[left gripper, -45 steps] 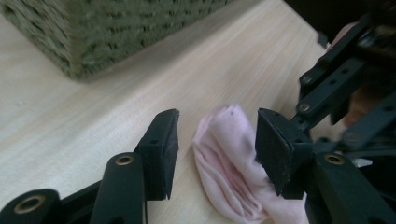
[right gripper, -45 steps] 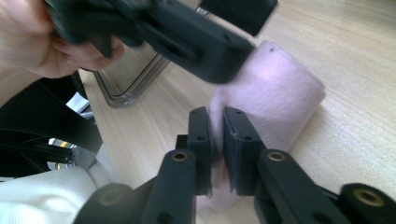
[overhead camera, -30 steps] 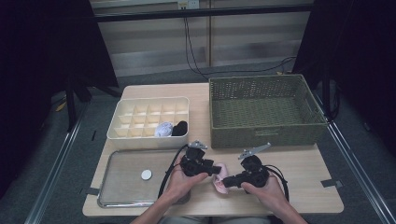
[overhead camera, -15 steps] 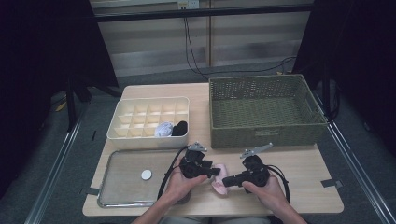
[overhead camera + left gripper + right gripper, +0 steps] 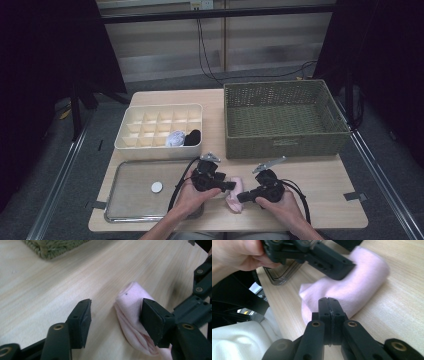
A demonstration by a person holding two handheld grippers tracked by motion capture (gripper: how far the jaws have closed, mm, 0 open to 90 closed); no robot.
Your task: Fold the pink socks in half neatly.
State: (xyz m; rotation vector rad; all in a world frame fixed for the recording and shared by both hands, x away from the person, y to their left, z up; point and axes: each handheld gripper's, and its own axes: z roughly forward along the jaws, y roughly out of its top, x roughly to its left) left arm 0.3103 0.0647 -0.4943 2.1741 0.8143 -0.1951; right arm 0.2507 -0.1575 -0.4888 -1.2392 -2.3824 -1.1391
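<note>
Pink folded cloth [image 5: 234,194] on table [image 5: 325,185], wicker basket [image 5: 282,120] behind, tray [image 5: 130,192] beside.

Sock [image 5: 234,194]: soft pink cloth, matt, slightly fuzzy. Bench [image 5: 320,180]: pale wood, smooth, visible grain. Basket [image 5: 283,120], far right: rough green woven fibre. Tray [image 5: 131,192], near left: dull grey metal. Box [image 5: 159,126]: smooth cream plastic.
</note>
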